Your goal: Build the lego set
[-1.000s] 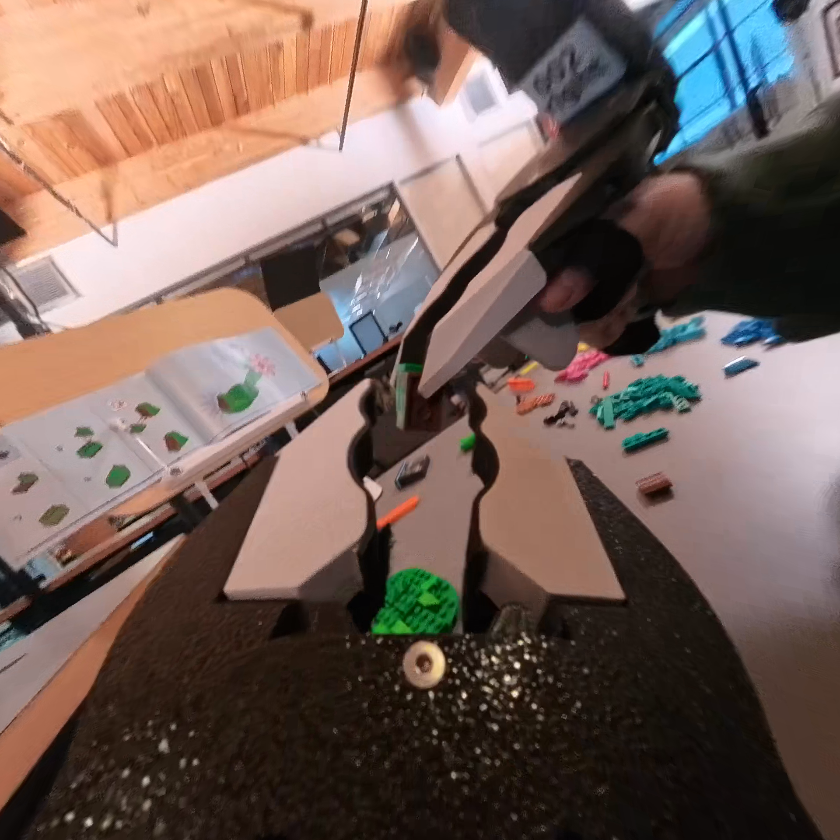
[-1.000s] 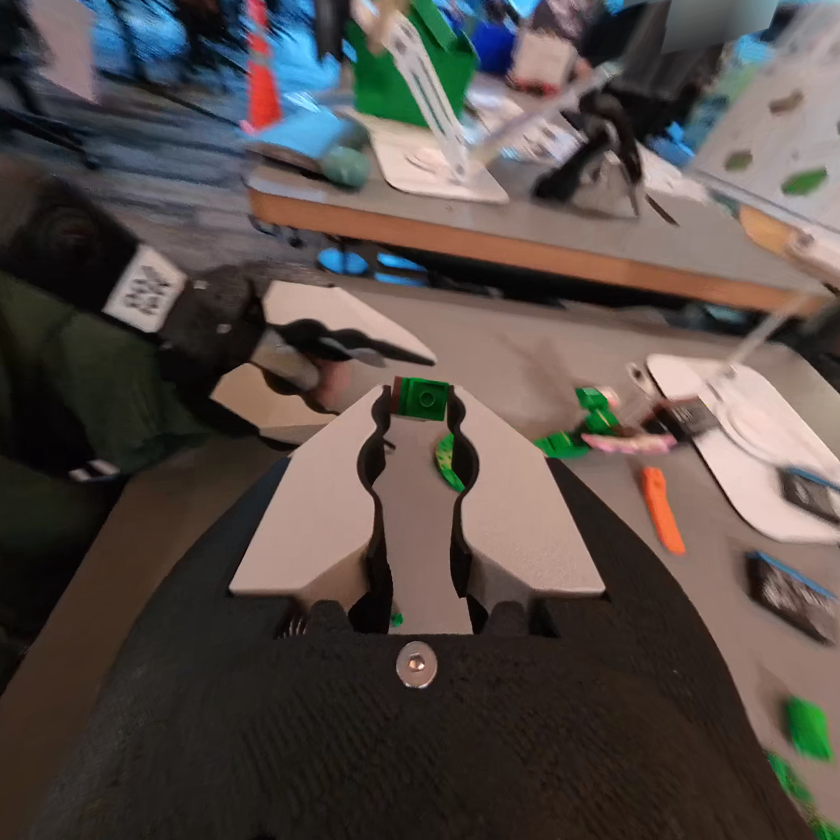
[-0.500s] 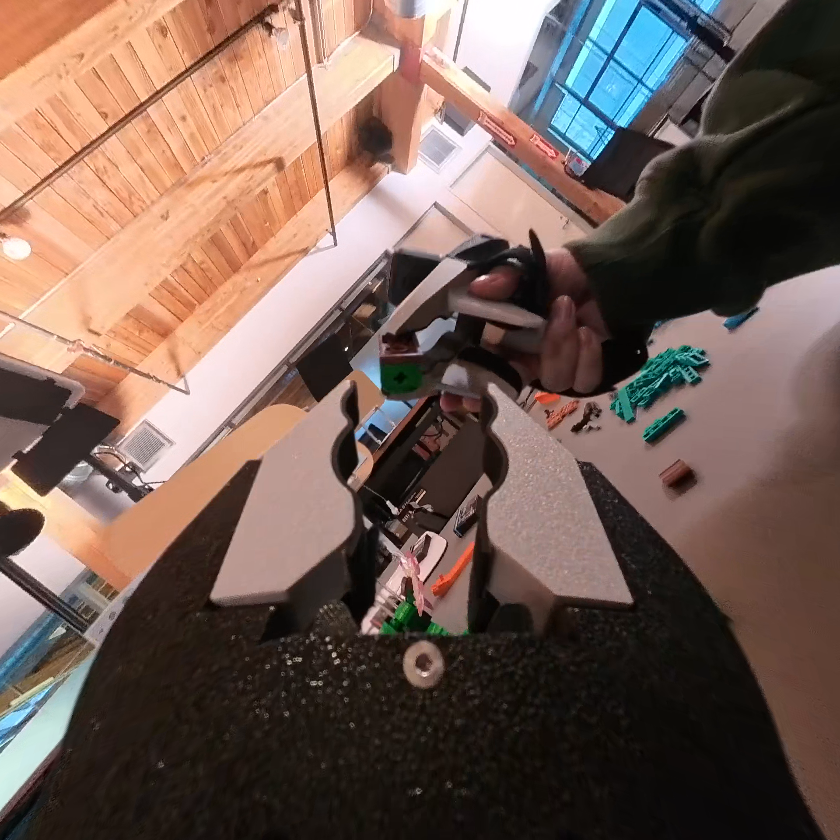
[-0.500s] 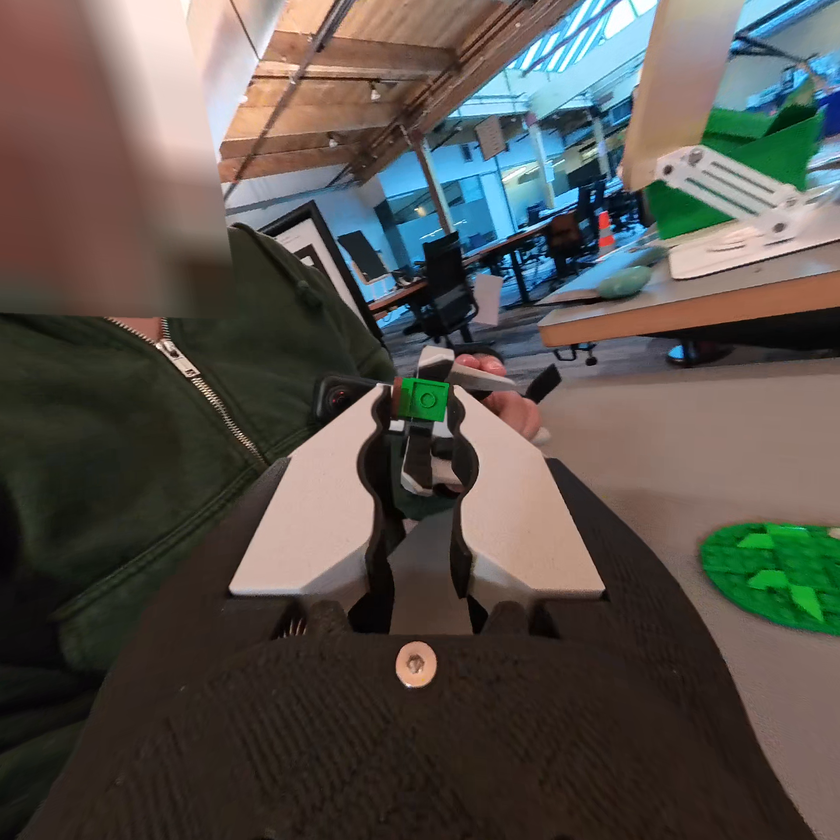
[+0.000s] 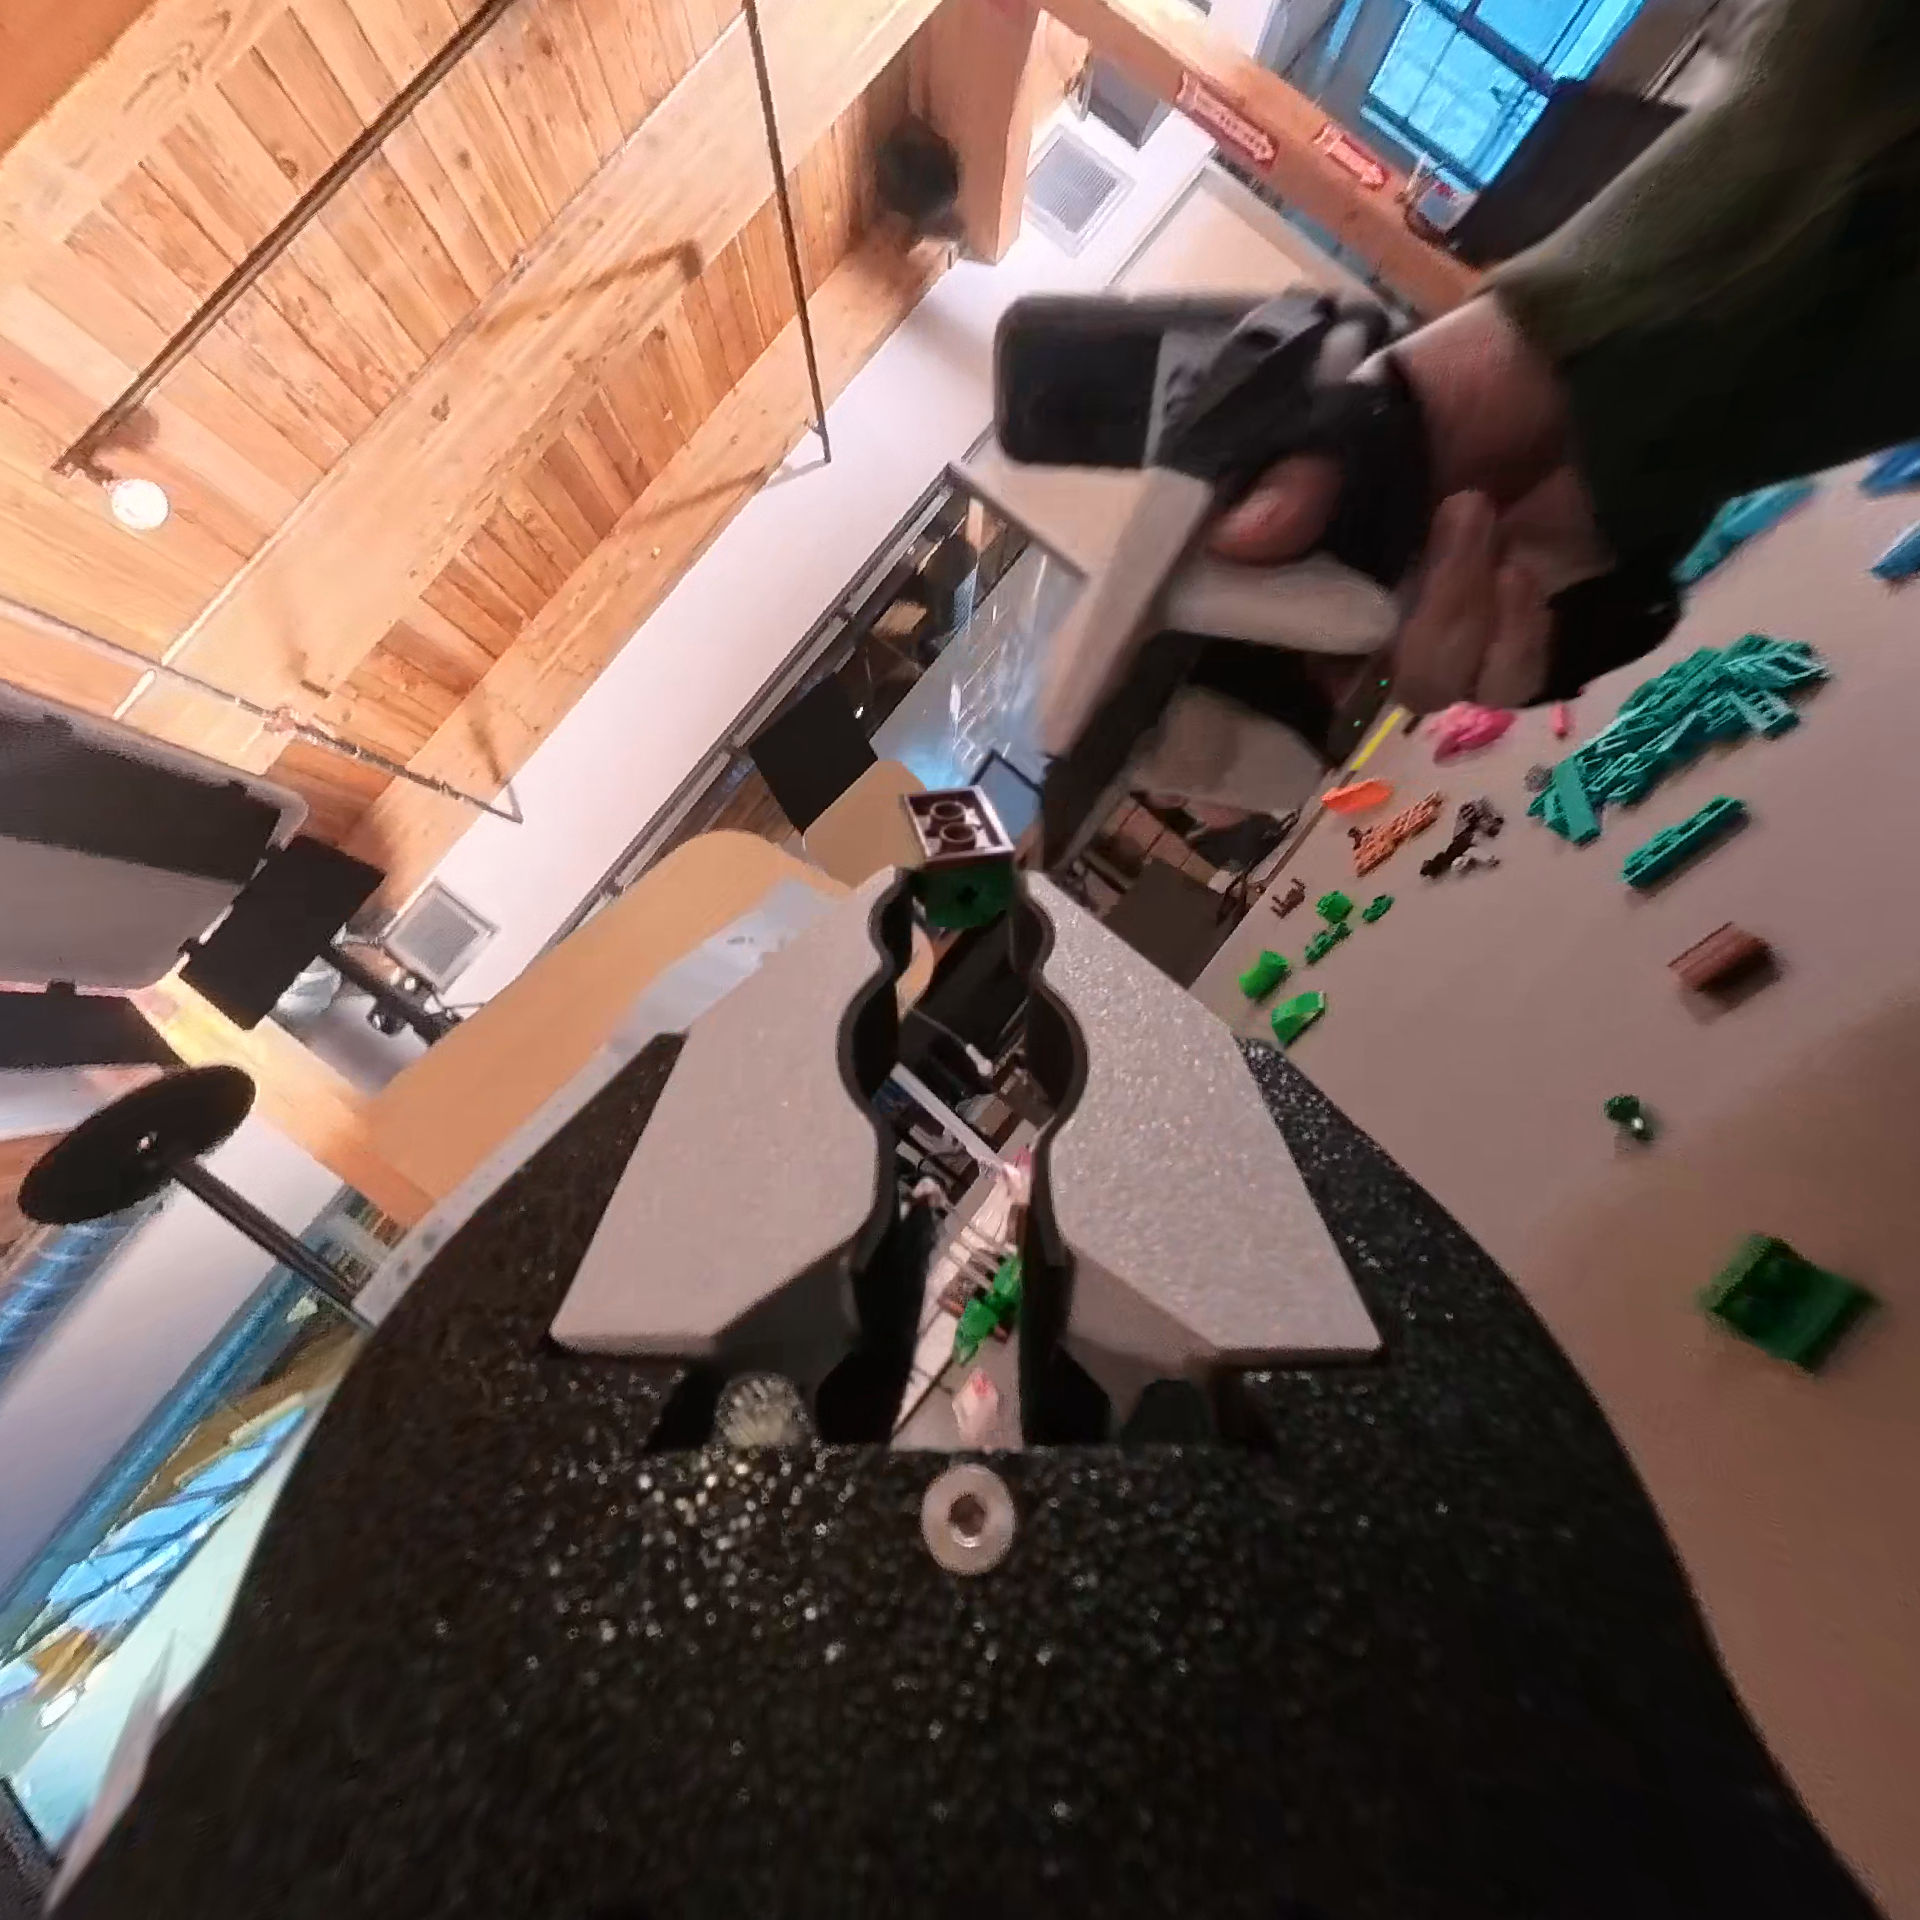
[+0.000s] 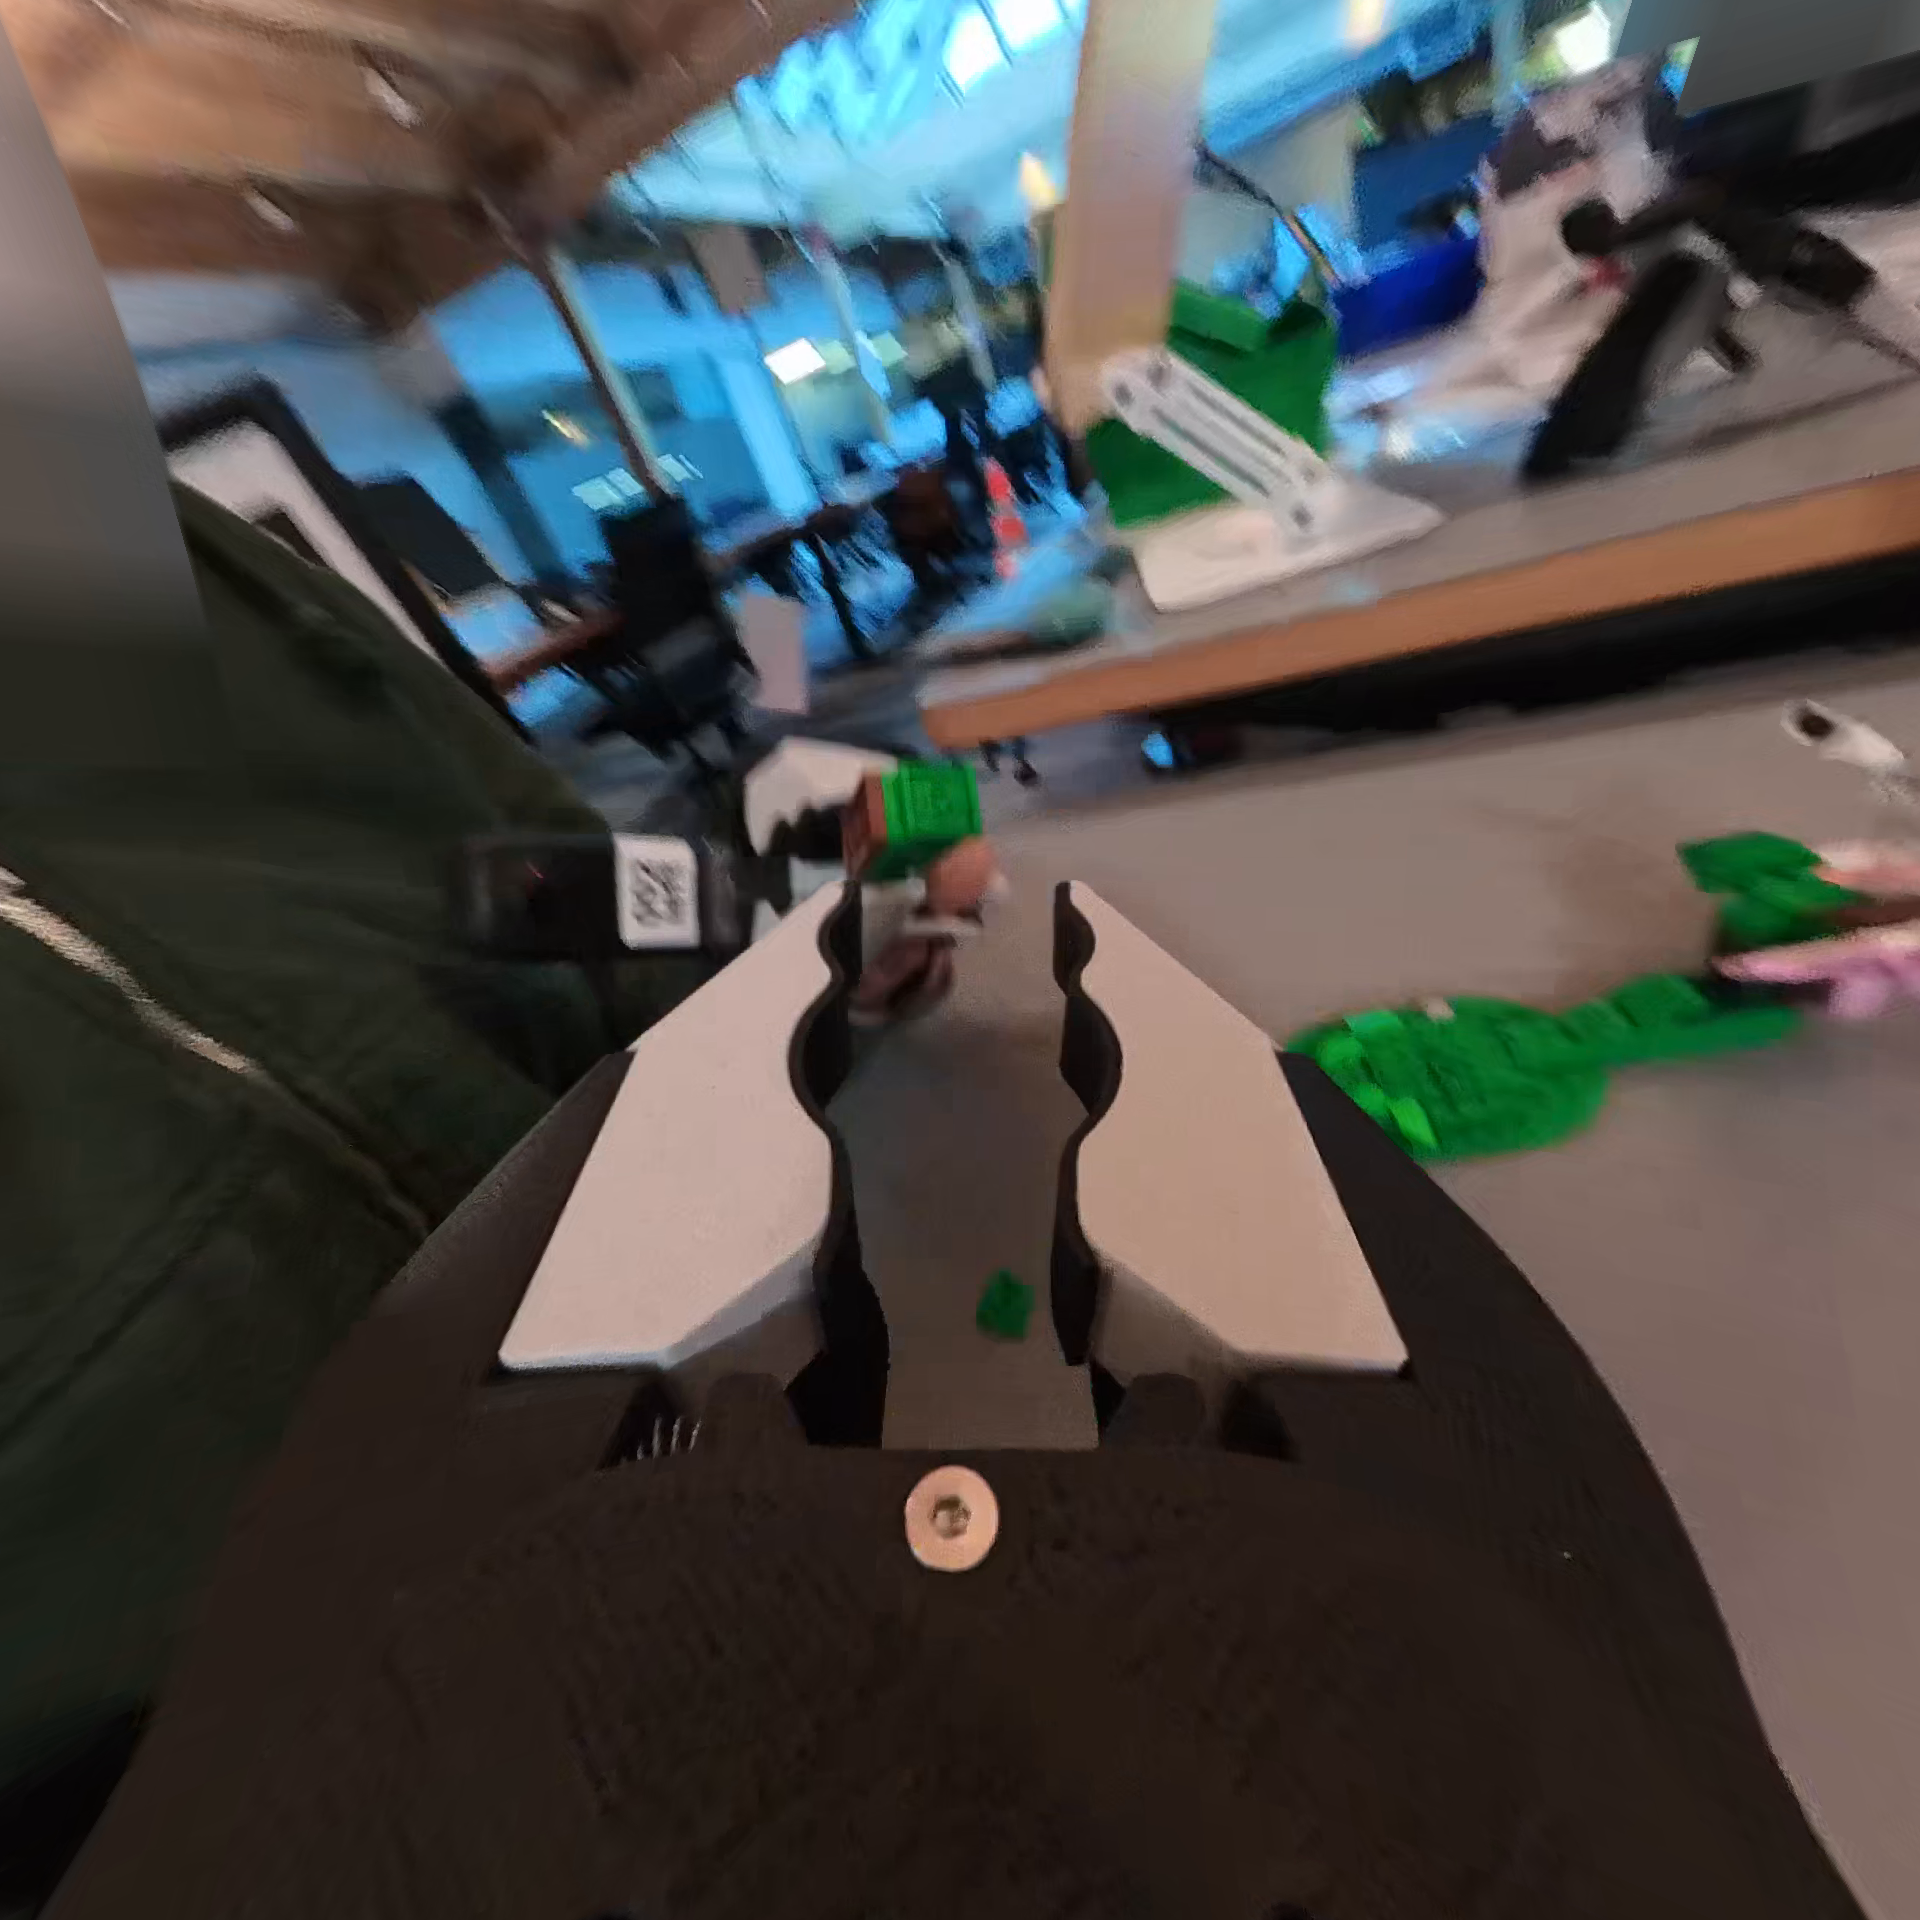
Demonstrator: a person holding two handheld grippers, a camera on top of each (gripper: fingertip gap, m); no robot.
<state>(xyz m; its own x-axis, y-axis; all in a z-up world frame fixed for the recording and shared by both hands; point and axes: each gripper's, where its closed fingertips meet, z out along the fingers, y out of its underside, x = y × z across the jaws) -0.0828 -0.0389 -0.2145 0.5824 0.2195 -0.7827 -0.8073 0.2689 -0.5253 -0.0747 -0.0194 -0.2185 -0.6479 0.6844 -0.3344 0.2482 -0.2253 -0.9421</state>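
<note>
My left gripper (image 5: pixel 958 896) is shut on a small stack, a green brick (image 5: pixel 966 896) with a dark brown plate (image 5: pixel 956 826) on its end, and holds it up in the air. The right wrist view shows the same stack (image 6: pixel 920 816) in the left gripper's fingertips, just beyond my right gripper. My right gripper (image 6: pixel 958 899) is open and empty, and its fingers (image 6: pixel 727 1143) stand clear of the stack. A green baseplate build (image 6: pixel 1507 1060) with pink parts lies on the grey table (image 6: pixel 1558 1351) to the right.
Loose pieces lie on the table: a teal pile (image 5: pixel 1683 727), a brown brick (image 5: pixel 1720 961), green bits (image 5: pixel 1787 1314), pink pieces (image 5: pixel 1465 727) and a small green piece (image 6: pixel 1005 1304). The person's green sleeve (image 6: pixel 260 987) fills the left. A hand (image 5: pixel 1455 540) holds the other gripper.
The green and brown stack passed from my right gripper to my left. The left jaws closed on it, the right jaws opened and drew back, and both views have swung.
</note>
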